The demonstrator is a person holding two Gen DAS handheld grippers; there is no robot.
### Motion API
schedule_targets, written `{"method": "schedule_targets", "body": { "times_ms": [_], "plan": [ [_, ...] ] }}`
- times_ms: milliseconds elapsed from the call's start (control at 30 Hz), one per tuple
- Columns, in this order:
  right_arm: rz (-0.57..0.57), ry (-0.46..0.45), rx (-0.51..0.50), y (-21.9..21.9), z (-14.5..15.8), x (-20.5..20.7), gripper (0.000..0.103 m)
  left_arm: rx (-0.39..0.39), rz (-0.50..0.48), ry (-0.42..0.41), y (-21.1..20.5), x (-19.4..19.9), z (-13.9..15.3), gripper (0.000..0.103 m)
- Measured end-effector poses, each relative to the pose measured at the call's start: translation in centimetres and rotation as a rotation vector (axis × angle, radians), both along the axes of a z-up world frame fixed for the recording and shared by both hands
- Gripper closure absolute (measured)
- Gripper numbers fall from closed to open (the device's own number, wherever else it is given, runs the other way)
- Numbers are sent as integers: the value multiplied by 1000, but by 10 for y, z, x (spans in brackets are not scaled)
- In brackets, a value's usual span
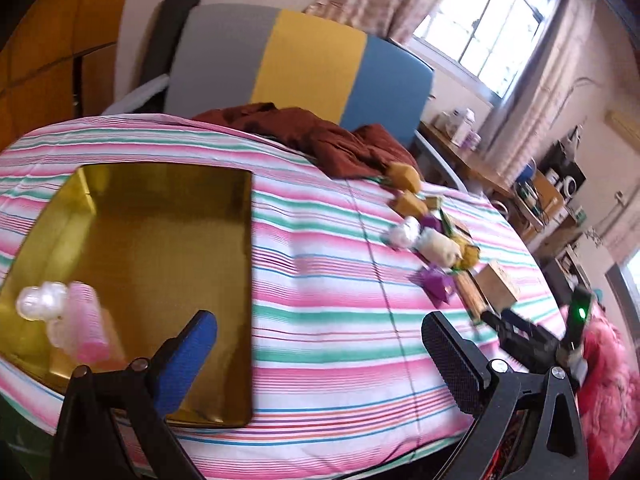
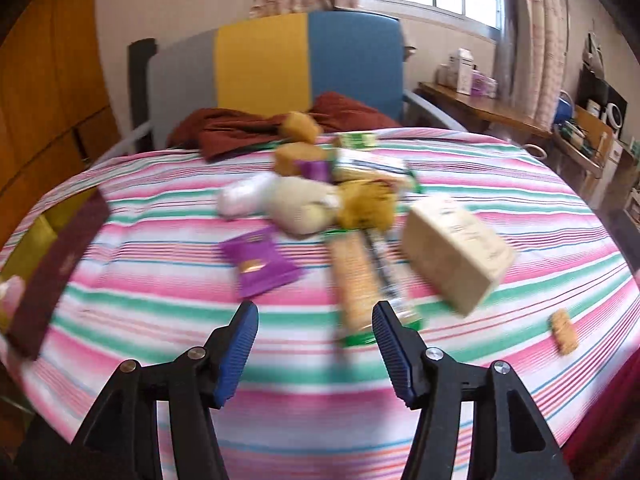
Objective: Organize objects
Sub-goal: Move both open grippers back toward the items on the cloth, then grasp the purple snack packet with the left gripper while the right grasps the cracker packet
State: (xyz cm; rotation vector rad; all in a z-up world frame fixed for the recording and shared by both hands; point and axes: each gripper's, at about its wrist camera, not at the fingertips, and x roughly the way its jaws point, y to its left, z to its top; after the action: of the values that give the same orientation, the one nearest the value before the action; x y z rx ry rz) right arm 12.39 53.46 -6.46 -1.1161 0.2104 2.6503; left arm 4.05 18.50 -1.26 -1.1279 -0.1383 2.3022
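Observation:
A gold tin tray (image 1: 160,256) lies on the striped bedspread; a pink-and-clear wrapped item (image 1: 72,316) rests in its near left corner. My left gripper (image 1: 320,356) is open and empty, over the tray's right edge. A pile of snacks (image 1: 432,240) lies to the right. My right gripper (image 2: 316,344) is open and empty, just short of a long biscuit pack (image 2: 360,284). Beside the pack lie a purple packet (image 2: 260,266), a cream box (image 2: 456,252), wrapped cakes (image 2: 300,204) and a small biscuit (image 2: 564,330). The tray's dark side (image 2: 56,268) shows at the left.
A dark red cloth (image 1: 312,136) lies at the far end of the bed against a grey, yellow and blue headboard (image 1: 308,68). A wooden desk (image 2: 484,112) with clutter stands at the right under the window. A pink blanket (image 1: 612,384) is off the bed's right edge.

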Motion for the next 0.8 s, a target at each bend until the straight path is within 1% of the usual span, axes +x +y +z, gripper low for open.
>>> {"method": "schedule_targets", "body": {
  "times_ms": [100,200,267,333,400,467,500,567,800],
  "plan": [
    [-25,-20,7,25,-6,-12,43,-8,-25,-17,16,5,-4,0],
    [-3,-48,11,35,-15,-28,43,-8,-58,-45,34,8,-9,0],
    [11,-62,10,41,-22,-38,43,-20,-71,-47,44,9,-11,0],
    [-5,-78,6,46,-29,-44,43,-36,-95,-55,57,9,-14,0],
    [21,-67,-35,47,-34,-45,43,-47,-93,-48,68,8,-16,0],
    [2,-72,-18,46,-39,-44,44,-55,-100,-62,80,5,-19,0],
    [3,-69,-24,45,-42,-43,49,-57,-97,-66,86,4,-21,0],
    [-7,-51,-10,45,-43,-40,54,-67,-98,-72,100,1,-24,0],
    [-52,-19,26,43,-45,-33,54,-112,-111,-89,161,-12,-45,0]
  ]
}}
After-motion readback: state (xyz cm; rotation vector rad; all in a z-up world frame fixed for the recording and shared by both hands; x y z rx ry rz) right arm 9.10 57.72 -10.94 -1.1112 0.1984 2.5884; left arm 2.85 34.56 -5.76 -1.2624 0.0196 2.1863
